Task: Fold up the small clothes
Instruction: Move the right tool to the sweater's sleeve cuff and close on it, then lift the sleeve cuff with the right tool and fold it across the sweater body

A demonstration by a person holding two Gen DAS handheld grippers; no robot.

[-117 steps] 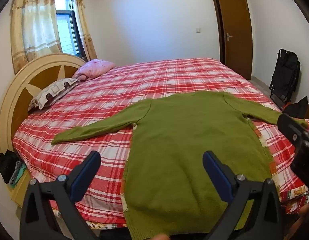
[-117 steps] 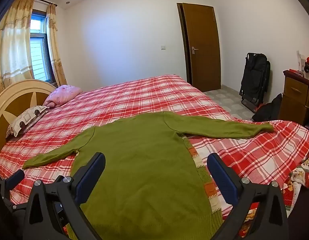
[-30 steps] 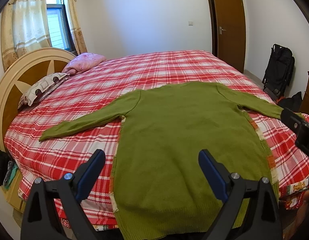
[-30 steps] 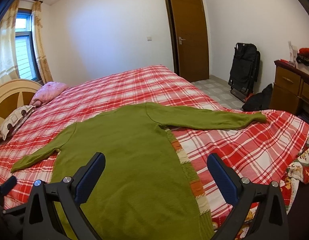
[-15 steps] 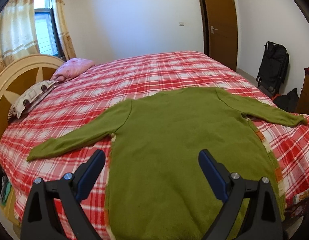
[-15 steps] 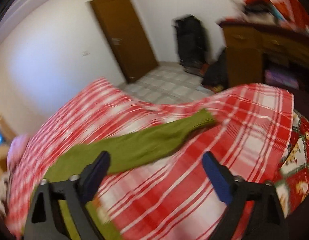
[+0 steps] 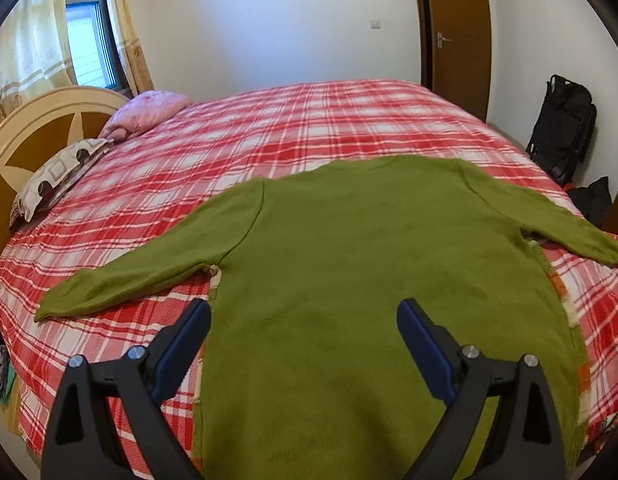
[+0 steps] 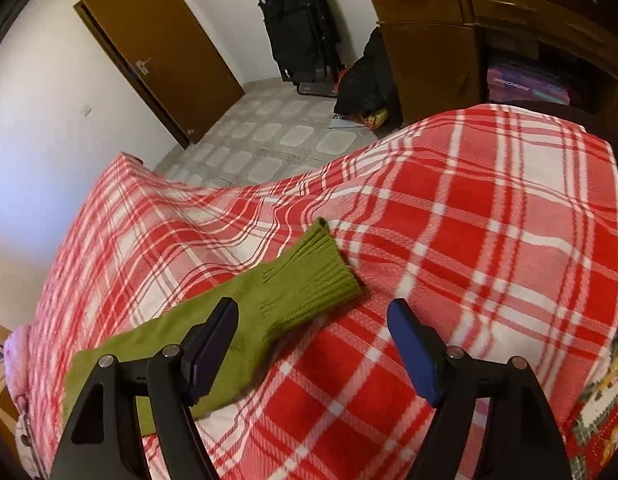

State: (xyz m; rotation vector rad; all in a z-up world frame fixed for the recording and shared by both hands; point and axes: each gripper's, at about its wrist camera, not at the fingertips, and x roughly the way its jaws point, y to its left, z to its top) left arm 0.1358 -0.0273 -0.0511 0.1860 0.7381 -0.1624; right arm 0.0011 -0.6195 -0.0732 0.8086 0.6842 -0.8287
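A green knit sweater [image 7: 349, 264] lies flat on the red plaid bed [image 7: 293, 128], both sleeves spread out. My left gripper [image 7: 303, 320] is open and empty, hovering over the sweater's lower body. In the right wrist view, the sweater's right sleeve [image 8: 245, 312] ends in a ribbed cuff [image 8: 321, 264]. My right gripper [image 8: 311, 320] is open and empty just above that sleeve, with the cuff a little ahead of the gap between the fingers. The left finger [image 8: 213, 340] is over the sleeve.
Two pillows [image 7: 109, 136] lie by the wooden headboard [image 7: 37, 128] at far left. A brown door [image 8: 157, 48], a black folded trolley [image 8: 301, 28], a dark bag [image 8: 365, 80] and a wooden dresser [image 8: 449, 32] stand beyond the bed's right edge.
My right gripper has swung right and down from over the sweater's body to the right sleeve cuff. My left gripper has drifted slightly closer over the sweater. Both stay open.
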